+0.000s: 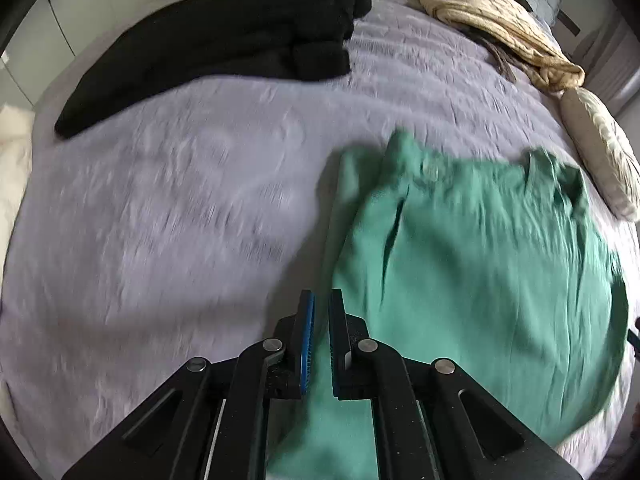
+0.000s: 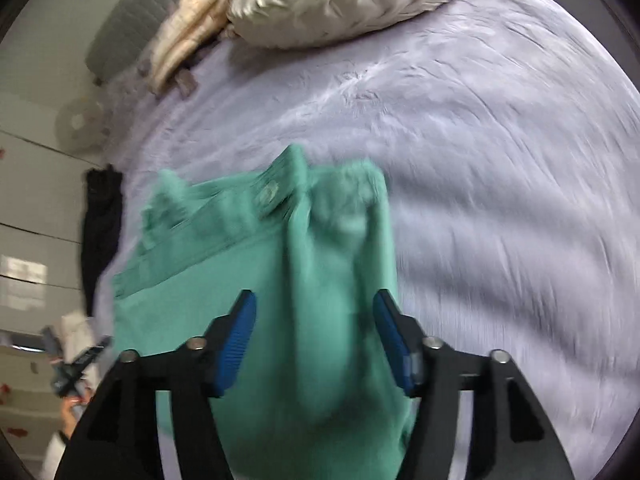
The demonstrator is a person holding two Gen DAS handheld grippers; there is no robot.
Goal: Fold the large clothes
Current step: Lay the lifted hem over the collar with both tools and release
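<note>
Left gripper (image 1: 321, 300): jaws nearly closed, a narrow gap between the blue pads, nothing visibly held. Green garment (image 1: 472, 280) lies on the lavender bedspread (image 1: 180, 220), just right of and partly beneath this gripper; long axis runs away from the camera, waistband at the far end. Right gripper (image 2: 315, 302): jaws wide apart, positioned over the green garment (image 2: 304, 300); contact cannot be determined. Black garment (image 1: 224, 40) lies well apart.
</note>
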